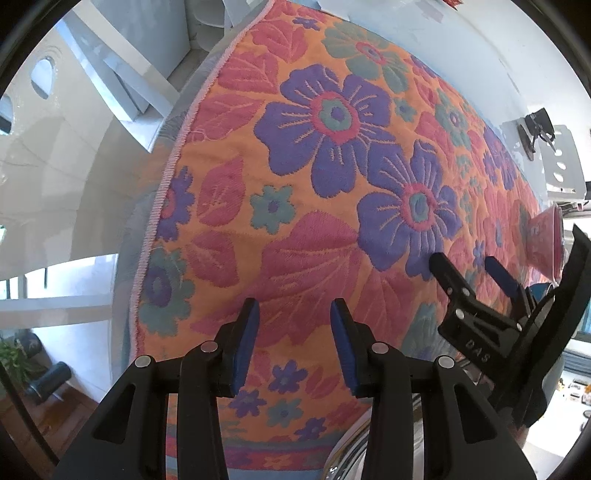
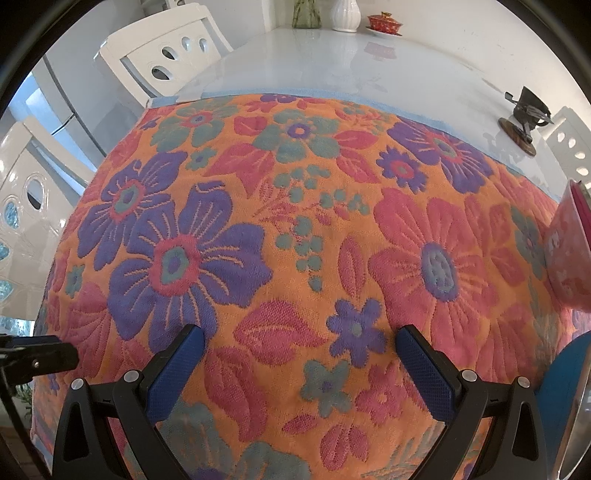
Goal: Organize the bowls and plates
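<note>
My left gripper (image 1: 294, 310) is open and empty above the flowered cloth (image 1: 314, 184). My right gripper (image 2: 300, 336) is open wide and empty over the same cloth (image 2: 295, 221); it also shows in the left wrist view (image 1: 467, 260), to the right. A pink patterned bowl (image 2: 570, 258) stands at the right edge of the cloth, and shows in the left wrist view (image 1: 546, 240) beyond the right gripper. A blue plate with a shiny rim (image 2: 565, 391) lies at the lower right. A shiny metal rim (image 1: 347, 454) shows under my left gripper.
The cloth covers part of a white glossy table (image 2: 332, 62). White chairs (image 2: 166, 55) stand around it. A dark ornament on a round base (image 2: 524, 118) sits at the right, a red lidded cup (image 2: 384, 22) and white vase (image 2: 345, 14) at the far end.
</note>
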`<state>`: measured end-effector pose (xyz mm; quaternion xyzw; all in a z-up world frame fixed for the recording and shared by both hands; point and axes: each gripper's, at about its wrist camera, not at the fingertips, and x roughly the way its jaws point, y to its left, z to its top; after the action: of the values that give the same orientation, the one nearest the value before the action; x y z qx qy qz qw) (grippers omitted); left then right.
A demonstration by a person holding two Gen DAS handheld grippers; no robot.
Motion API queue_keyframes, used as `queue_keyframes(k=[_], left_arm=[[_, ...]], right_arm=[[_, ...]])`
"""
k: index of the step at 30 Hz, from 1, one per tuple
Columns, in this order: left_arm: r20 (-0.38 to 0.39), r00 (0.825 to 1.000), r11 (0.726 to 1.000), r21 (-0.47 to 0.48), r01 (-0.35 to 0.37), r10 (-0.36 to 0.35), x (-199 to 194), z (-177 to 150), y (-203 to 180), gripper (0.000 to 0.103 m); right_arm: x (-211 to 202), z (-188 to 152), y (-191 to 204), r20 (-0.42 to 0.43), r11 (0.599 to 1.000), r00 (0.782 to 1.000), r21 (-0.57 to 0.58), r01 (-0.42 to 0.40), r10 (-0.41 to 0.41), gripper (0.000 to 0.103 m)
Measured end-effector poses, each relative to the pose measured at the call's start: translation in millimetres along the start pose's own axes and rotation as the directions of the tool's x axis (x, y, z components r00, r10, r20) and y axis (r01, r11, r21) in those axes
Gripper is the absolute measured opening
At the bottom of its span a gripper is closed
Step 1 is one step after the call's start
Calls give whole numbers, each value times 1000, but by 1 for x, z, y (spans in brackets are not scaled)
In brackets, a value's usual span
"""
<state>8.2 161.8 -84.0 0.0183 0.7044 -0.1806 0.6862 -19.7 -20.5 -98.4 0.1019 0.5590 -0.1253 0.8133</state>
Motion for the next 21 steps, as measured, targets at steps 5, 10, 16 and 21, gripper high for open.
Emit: queue_keyframes(k=[5, 10, 16, 21], left_arm=[[-3, 1000, 1000, -11, -23, 23, -8, -1, 2, 37], [30, 999, 999, -18, -30, 31, -30, 1, -2, 37], [62, 997, 999, -22, -40, 41, -44, 10, -22, 38], [77, 997, 998, -54, -24, 28, -47, 14, -45, 38]], right_arm=[[4, 4, 0, -15, 1000, 1000, 15, 2, -1, 103], [13, 22, -4, -177, 1000, 984, 14, -27, 29, 103], [22, 41, -6, -292, 999, 956, 43, -30, 41, 103], [-21, 60, -26, -274, 930, 898, 231, -286, 344, 85]])
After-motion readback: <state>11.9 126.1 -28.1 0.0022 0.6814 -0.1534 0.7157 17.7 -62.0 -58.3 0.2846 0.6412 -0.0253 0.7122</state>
